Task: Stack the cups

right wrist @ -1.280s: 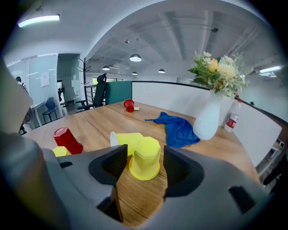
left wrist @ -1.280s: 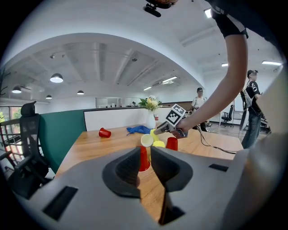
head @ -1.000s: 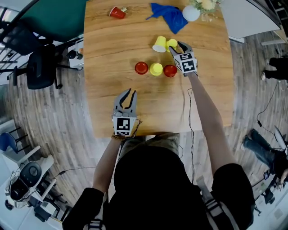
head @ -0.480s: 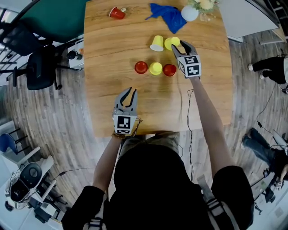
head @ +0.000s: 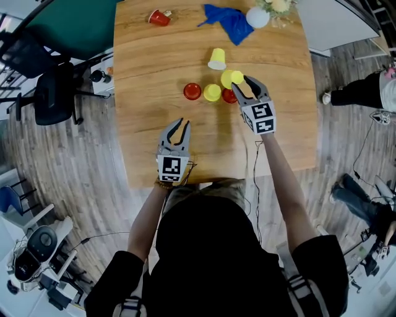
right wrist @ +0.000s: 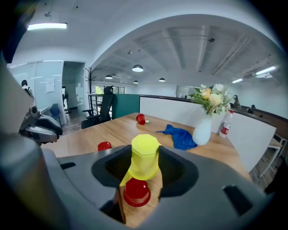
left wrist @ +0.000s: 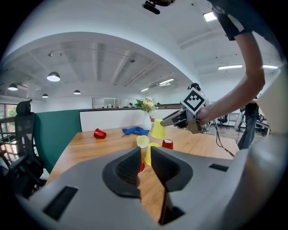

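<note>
- Left gripper [head: 178,125], by the table's [head: 148,62] near edge: jaws a narrow gap apart, nothing between them.
- Tipped red cup [head: 159,17] lies at the far left corner.
- Mid-table row, upside down: left red cup [head: 192,91], middle yellow cup [head: 212,93], right red cup [head: 228,97]; a tipped yellow cup [head: 217,59] lies behind.
- Right gripper [head: 242,82] pinches the held yellow cup [head: 229,78] above the right red cup; its jaws have just been closing on it.
- Nothing looks stacked yet; first placement pending.
</note>
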Tool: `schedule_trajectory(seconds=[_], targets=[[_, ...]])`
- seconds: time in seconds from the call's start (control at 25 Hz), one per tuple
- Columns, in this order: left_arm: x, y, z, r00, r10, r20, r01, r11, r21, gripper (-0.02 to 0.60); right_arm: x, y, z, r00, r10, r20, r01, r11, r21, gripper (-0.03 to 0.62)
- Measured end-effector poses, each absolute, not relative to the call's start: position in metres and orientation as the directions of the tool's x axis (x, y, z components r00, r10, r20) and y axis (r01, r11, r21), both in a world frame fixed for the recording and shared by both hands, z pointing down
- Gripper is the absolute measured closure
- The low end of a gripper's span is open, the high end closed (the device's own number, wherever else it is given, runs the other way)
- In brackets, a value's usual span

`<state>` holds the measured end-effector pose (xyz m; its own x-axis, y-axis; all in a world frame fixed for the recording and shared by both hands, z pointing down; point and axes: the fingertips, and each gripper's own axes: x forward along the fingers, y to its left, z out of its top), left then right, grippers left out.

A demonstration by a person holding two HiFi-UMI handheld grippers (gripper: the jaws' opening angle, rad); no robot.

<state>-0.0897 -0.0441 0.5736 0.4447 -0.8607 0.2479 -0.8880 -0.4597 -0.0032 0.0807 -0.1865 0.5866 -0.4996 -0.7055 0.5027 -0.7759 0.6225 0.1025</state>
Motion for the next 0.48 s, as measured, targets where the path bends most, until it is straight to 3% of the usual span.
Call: schedule_trajectory(seconds=[0.48], targets=[[-0.087, -0.042, 0.574, 0.458, -0.855, 0.243, -0.882, -0.472, 0.003, 0.5, 0.062, -0.152, 0.596, -0.497, -0.667, 0.556, -0.758, 0.645, 0.096, 0.396]])
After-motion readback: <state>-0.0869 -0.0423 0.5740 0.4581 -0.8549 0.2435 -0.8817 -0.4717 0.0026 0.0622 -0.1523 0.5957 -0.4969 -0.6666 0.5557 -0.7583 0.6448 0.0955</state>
